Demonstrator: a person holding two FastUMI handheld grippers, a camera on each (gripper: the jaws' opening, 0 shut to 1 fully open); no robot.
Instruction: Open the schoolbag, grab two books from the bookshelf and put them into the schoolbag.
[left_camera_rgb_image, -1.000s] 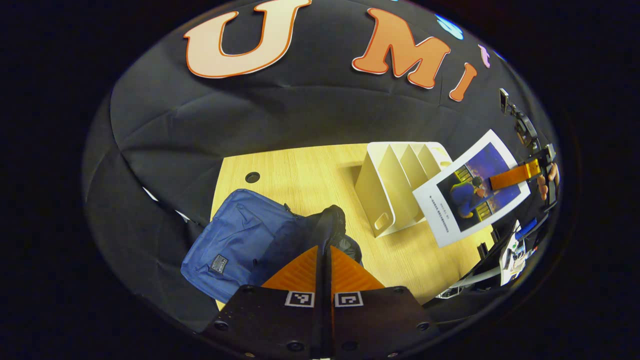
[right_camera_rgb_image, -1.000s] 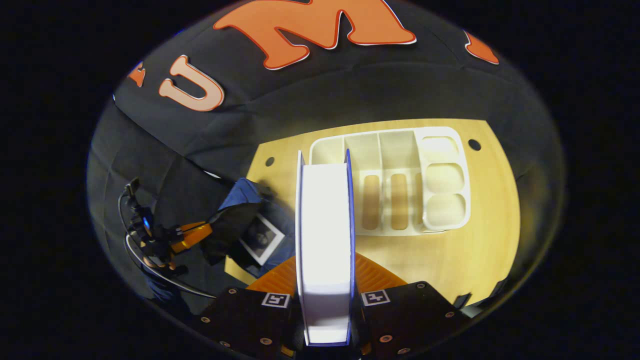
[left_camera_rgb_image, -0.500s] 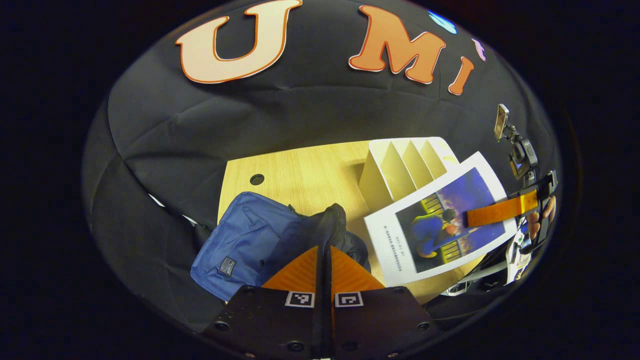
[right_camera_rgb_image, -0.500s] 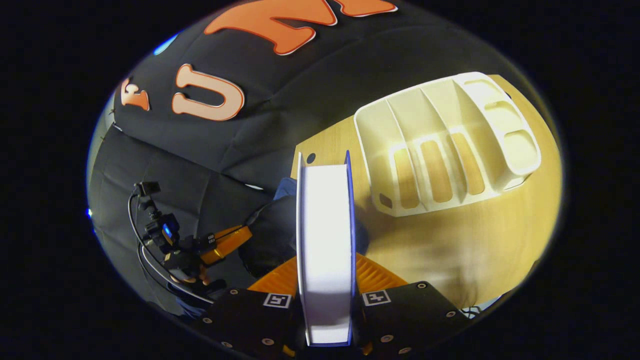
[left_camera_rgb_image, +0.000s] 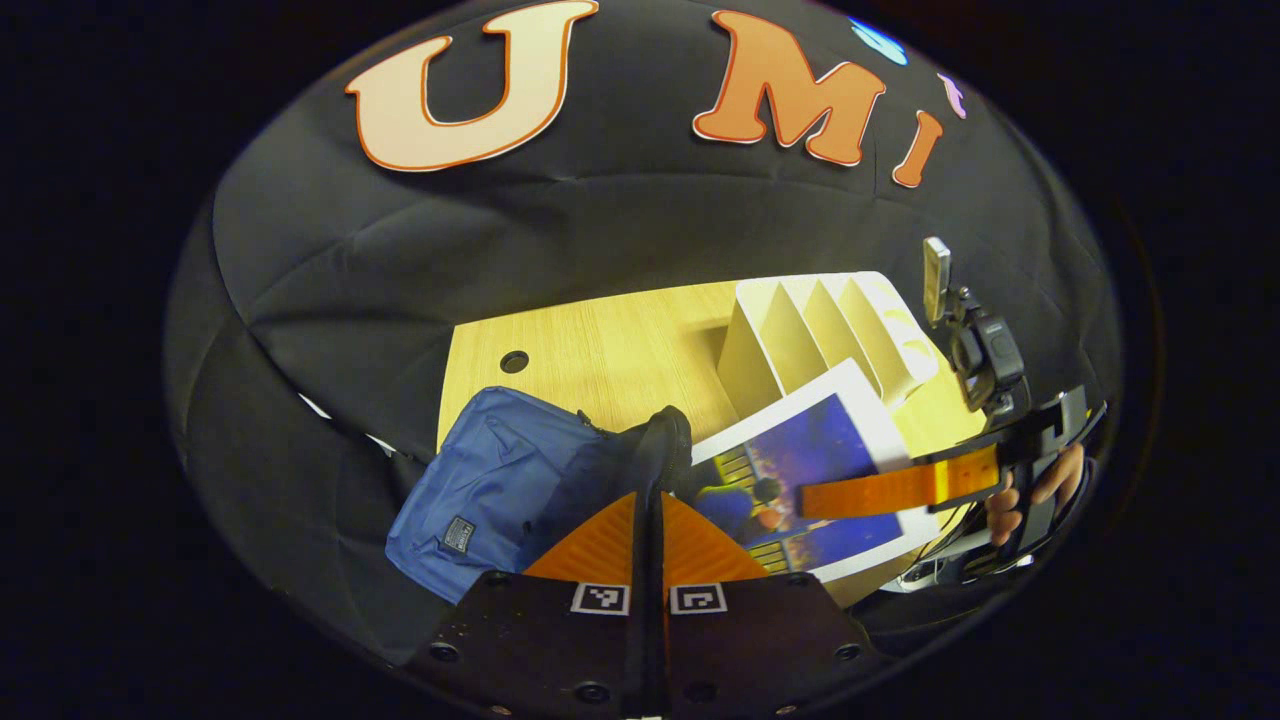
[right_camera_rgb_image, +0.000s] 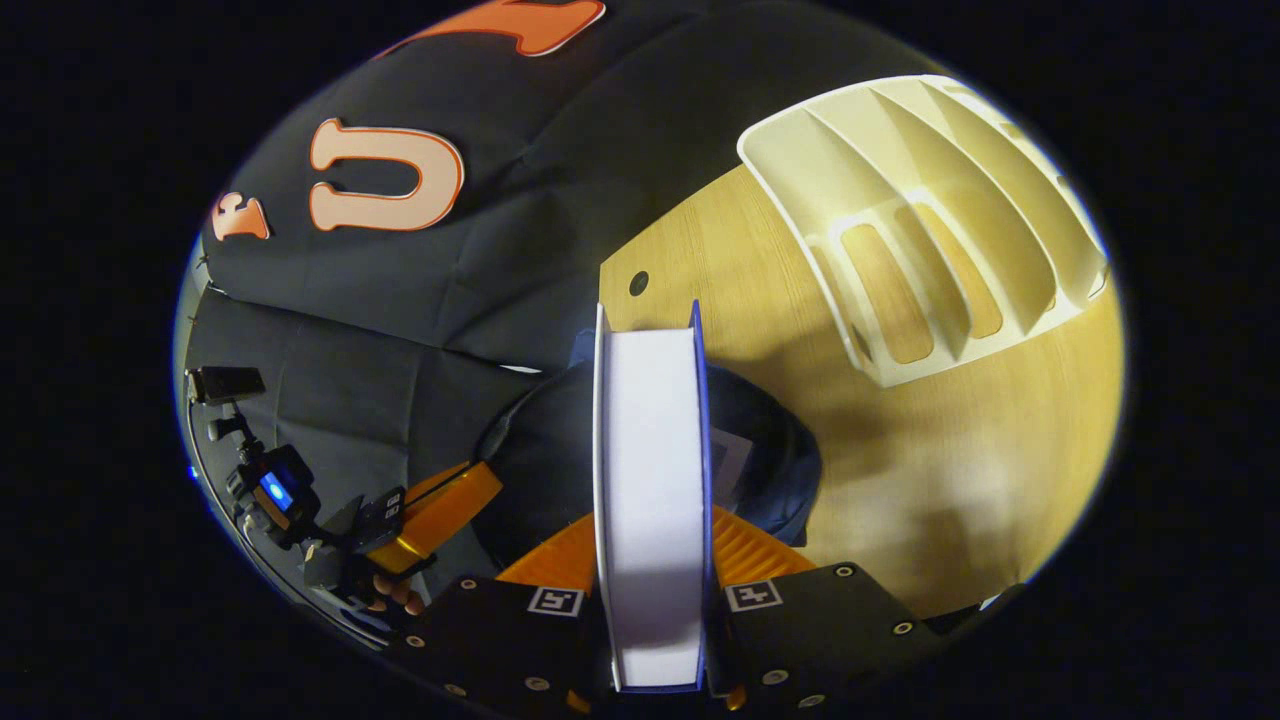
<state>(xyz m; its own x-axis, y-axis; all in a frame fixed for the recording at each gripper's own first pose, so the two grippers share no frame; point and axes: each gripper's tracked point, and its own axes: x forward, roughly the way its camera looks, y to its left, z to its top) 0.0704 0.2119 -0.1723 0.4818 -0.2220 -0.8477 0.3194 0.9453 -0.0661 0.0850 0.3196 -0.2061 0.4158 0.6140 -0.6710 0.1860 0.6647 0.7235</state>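
Note:
The blue schoolbag (left_camera_rgb_image: 480, 490) lies at the table's near left corner. My left gripper (left_camera_rgb_image: 648, 492) is shut on the black rim of its opening (left_camera_rgb_image: 668, 440) and holds that rim up. My right gripper (right_camera_rgb_image: 652, 512) is shut on a blue-covered book (right_camera_rgb_image: 650, 480), seen edge-on, right above the bag's dark open mouth (right_camera_rgb_image: 775, 465). A pale book corner (right_camera_rgb_image: 730, 462) shows inside the bag. In the left gripper view the book (left_camera_rgb_image: 800, 470) hangs tilted beside the rim, with the right gripper (left_camera_rgb_image: 850, 493) on it. The left gripper (right_camera_rgb_image: 440, 505) shows at lower left in the right gripper view.
The white bookshelf (left_camera_rgb_image: 820, 335) with its slanted dividers stands on the wooden table (left_camera_rgb_image: 590, 350) to the right of the bag; its slots (right_camera_rgb_image: 930, 260) hold no books. A hand (left_camera_rgb_image: 1010, 500) holds the right gripper. Black cloth walls close off the back and left.
The right gripper has carried the book from beside the bookshelf leftward and down to the bag's mouth. The left gripper has kept its hold on the rim.

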